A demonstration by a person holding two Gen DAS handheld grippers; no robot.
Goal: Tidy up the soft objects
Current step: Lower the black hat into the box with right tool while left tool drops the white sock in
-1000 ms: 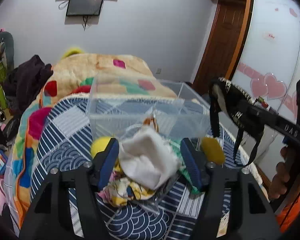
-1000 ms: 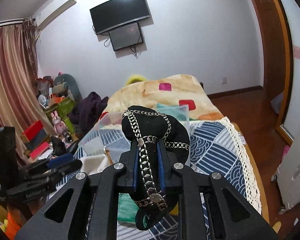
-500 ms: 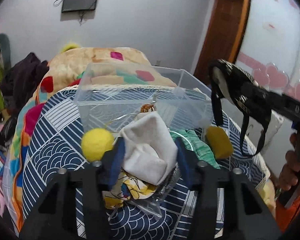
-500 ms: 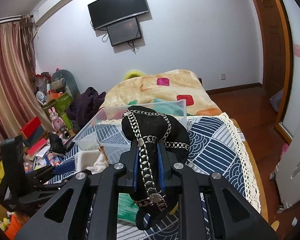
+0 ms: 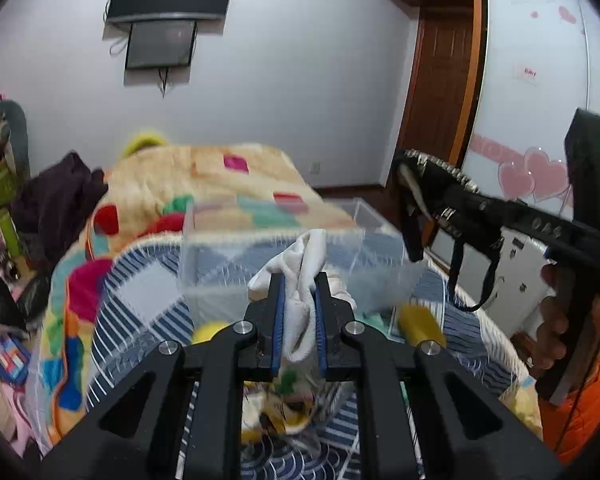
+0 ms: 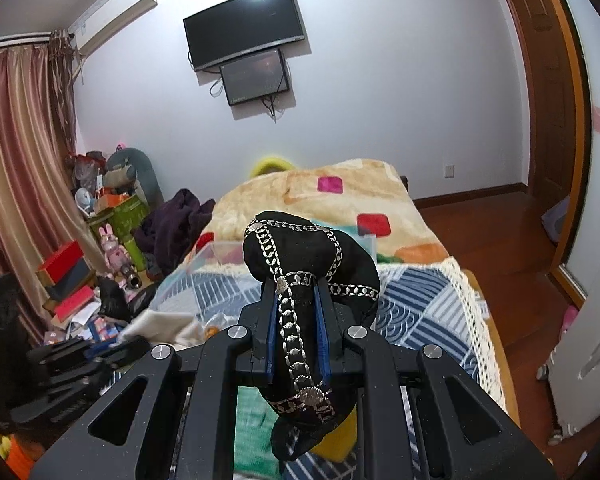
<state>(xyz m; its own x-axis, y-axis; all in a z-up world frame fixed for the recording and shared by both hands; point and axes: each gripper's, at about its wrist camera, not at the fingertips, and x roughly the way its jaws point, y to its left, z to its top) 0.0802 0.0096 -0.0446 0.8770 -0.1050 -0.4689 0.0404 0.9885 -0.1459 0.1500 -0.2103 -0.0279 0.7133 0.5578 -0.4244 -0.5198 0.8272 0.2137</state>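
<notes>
My left gripper (image 5: pixel 299 296) is shut on a white cloth (image 5: pixel 306 264) and holds it lifted in front of the clear plastic box (image 5: pixel 220 248) on the blue patterned cover. My right gripper (image 6: pixel 298 300) is shut on a black pouch with silver chain trim (image 6: pixel 300 252), held in the air; it also shows at the right of the left wrist view (image 5: pixel 428 192). The left gripper and white cloth show blurred at the lower left of the right wrist view (image 6: pixel 156 326). Below lie a yellow ball (image 5: pixel 210 330), a yellow pad (image 5: pixel 418 324), a green cloth (image 6: pixel 256 412) and a patterned cloth (image 5: pixel 284 412).
The blue patterned cover (image 5: pixel 140 308) lies over the bed's near end, with a lace edge (image 6: pixel 480 320) at the right. A colourful blanket (image 5: pixel 204 184) covers the bed behind. Clutter stands on the floor at the left (image 6: pixel 100 232). A white wardrobe (image 5: pixel 532 80) is at the right.
My left gripper has shut on the white cloth and lifted it off the pile. My right gripper keeps holding the black pouch, shifted only slightly.
</notes>
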